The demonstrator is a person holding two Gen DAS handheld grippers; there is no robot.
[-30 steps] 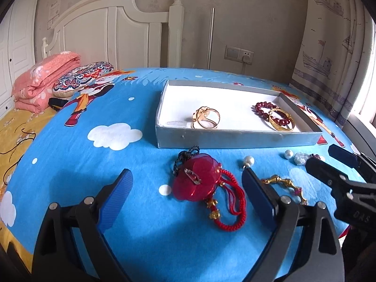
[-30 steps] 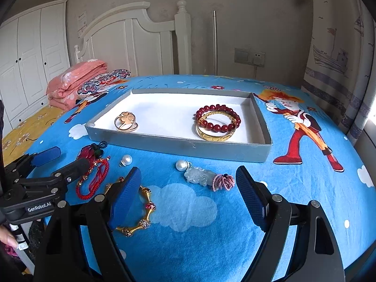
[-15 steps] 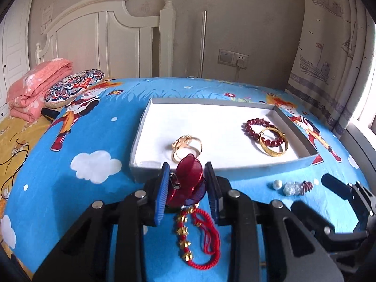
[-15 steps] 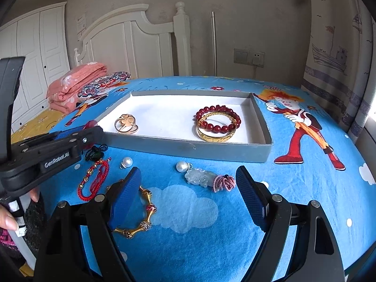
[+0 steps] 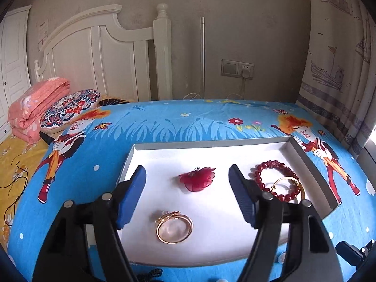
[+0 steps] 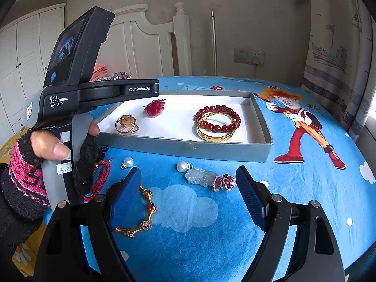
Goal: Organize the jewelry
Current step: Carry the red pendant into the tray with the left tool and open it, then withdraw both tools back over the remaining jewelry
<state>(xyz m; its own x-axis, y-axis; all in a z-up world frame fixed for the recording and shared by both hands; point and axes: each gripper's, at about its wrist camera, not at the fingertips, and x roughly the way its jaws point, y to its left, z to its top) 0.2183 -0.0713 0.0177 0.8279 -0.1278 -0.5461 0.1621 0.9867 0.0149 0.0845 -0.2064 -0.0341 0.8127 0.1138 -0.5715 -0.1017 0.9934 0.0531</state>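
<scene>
A grey tray [image 5: 296,145] with a white floor lies on the blue bedspread. In it lie a red petal-shaped brooch [image 5: 197,180], a gold ring [image 5: 174,228], a red bead bracelet [image 5: 277,179] and a gold bangle [image 6: 217,131]. My left gripper [image 5: 186,197] is open and empty above the tray, just short of the brooch. My right gripper [image 6: 188,199] is open and empty over the bedspread. Near it lie a gold bamboo bracelet [image 6: 143,216], a jade pendant [image 6: 199,178], two pearls [image 6: 182,166] and a red cord [image 6: 99,181].
The left gripper's body and the gloved hand [image 6: 35,150] fill the left of the right wrist view. A folded pink quilt [image 5: 35,108] and patterned pillow [image 5: 70,107] lie at the bed's head. A curtain [image 5: 340,58] hangs on the right.
My left gripper carried the red brooch over the tray wall, opened, and the brooch now lies on the tray floor. The right gripper stayed put.
</scene>
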